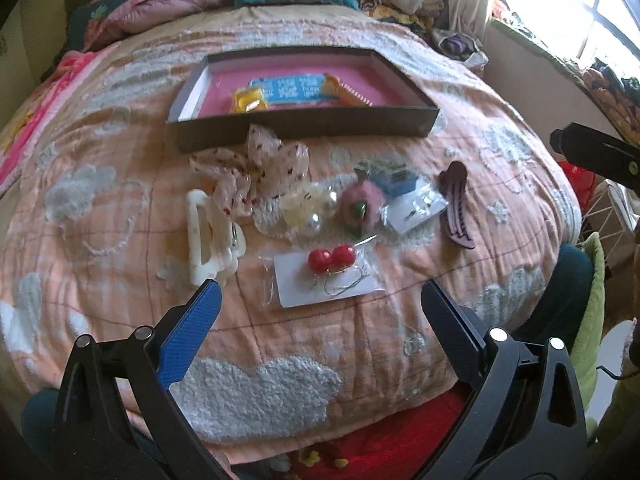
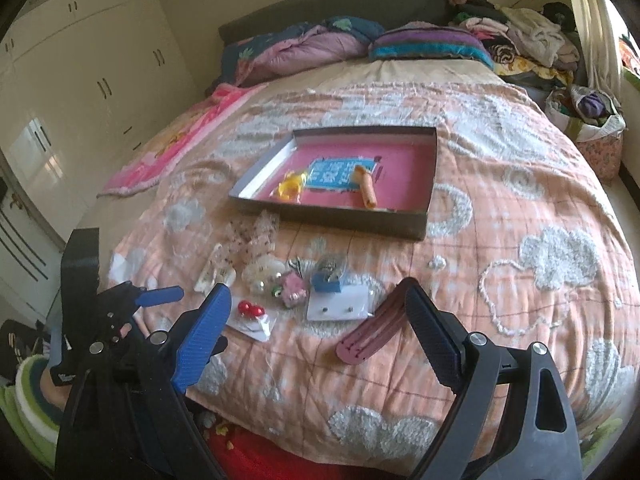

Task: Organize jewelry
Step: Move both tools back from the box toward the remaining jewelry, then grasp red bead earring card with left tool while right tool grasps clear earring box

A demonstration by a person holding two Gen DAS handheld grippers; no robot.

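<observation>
My left gripper [image 1: 320, 292] is open and hovers low over a card with red ball earrings [image 1: 330, 258], which lies just ahead of its fingertips. Beyond it on the quilt lie a white hair claw [image 1: 204, 236], a sheer bow [image 1: 256, 168], a pearl piece [image 1: 308, 208], a pink fuzzy clip [image 1: 358, 200], a stud earring card [image 1: 416, 208] and a mauve hair clip [image 1: 456, 208]. My right gripper [image 2: 316, 296] is open too, and the mauve hair clip [image 2: 372, 332] lies against its right finger. The stud earring card [image 2: 338, 306] sits between the fingertips.
A dark box with pink lining [image 1: 304, 124] stands farther back on the bed, holding a yellow item [image 1: 250, 100], a blue card and an orange comb [image 1: 348, 90]. Pillows and piled clothes [image 2: 520, 40] fill the head of the bed. The left gripper [image 2: 156, 300] shows at the right wrist view's left edge.
</observation>
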